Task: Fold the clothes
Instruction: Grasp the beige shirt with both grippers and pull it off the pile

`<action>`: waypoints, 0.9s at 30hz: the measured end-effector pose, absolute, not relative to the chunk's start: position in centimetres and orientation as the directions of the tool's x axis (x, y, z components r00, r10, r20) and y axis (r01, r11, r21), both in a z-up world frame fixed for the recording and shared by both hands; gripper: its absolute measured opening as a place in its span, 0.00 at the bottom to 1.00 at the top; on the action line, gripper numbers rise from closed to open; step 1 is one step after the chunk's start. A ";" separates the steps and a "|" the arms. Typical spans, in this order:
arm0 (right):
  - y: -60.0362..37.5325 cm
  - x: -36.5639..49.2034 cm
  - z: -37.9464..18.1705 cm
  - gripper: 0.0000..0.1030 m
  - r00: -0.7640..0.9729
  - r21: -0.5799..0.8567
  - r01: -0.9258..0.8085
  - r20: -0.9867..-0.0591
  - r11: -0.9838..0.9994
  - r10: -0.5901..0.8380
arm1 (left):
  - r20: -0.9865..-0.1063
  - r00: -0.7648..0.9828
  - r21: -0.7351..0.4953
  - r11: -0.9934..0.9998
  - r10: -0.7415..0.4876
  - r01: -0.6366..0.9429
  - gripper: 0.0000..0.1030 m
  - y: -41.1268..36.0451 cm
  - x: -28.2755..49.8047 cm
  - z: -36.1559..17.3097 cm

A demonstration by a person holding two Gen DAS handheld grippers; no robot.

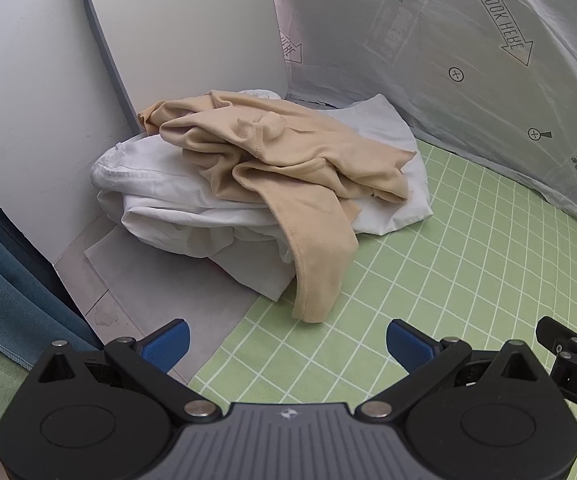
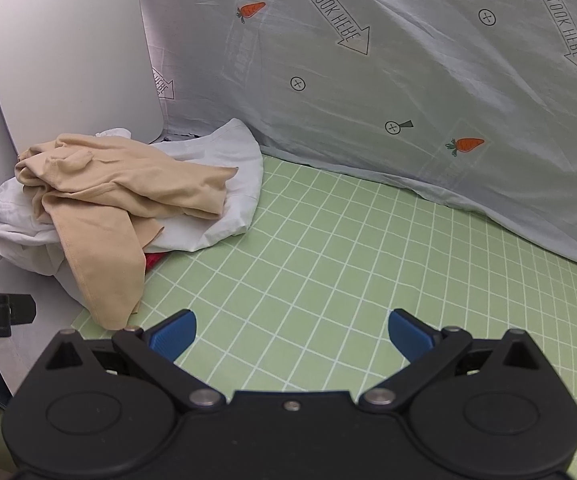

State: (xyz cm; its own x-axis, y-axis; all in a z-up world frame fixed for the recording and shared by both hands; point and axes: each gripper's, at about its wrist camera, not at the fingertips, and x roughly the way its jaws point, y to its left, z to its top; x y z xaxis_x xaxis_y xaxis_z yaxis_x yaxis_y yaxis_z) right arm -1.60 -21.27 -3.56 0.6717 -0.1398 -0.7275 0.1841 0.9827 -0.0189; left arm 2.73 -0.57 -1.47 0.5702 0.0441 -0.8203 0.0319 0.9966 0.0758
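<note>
A crumpled beige garment (image 1: 272,160) lies on top of a heap of white clothes (image 1: 176,208) in the back left corner; one beige end hangs down onto the green grid mat (image 1: 428,280). In the right wrist view the same beige garment (image 2: 116,196) and white clothes (image 2: 216,160) sit at the left, with a bit of red cloth (image 2: 154,259) showing underneath. My left gripper (image 1: 287,346) is open, just short of the hanging beige end. My right gripper (image 2: 291,336) is open over the bare mat (image 2: 328,260), right of the heap. Nothing is between either pair of fingers.
A white wall panel (image 1: 48,120) closes the left side. A pale blue sheet (image 2: 408,80) printed with carrots and arrows hangs along the back. Grey paper (image 1: 160,280) lies under the heap's left edge. Blue fabric (image 1: 0,272) is at the far left.
</note>
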 end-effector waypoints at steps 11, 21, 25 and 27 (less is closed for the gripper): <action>-20.6 5.9 -5.8 1.00 0.656 -0.051 0.134 -0.744 0.990 -0.127 | -0.839 0.540 0.050 0.997 0.069 -0.051 1.00 1.4 10.3 -3.2; -16.6 18.3 -10.7 0.91 0.671 -0.132 -0.100 -0.741 0.986 -0.031 | -0.873 0.480 0.037 0.992 0.090 -0.118 0.94 3.5 18.3 -6.9; -14.6 22.4 -13.1 0.76 0.654 -0.147 -0.205 -0.756 0.968 0.024 | -0.882 0.470 -0.018 0.994 0.035 -0.107 0.80 3.5 20.0 -7.5; -14.0 23.6 -13.9 0.58 0.652 -0.143 -0.225 -0.757 0.964 0.040 | -0.880 0.474 -0.026 0.994 0.027 -0.105 0.76 3.2 20.5 -7.5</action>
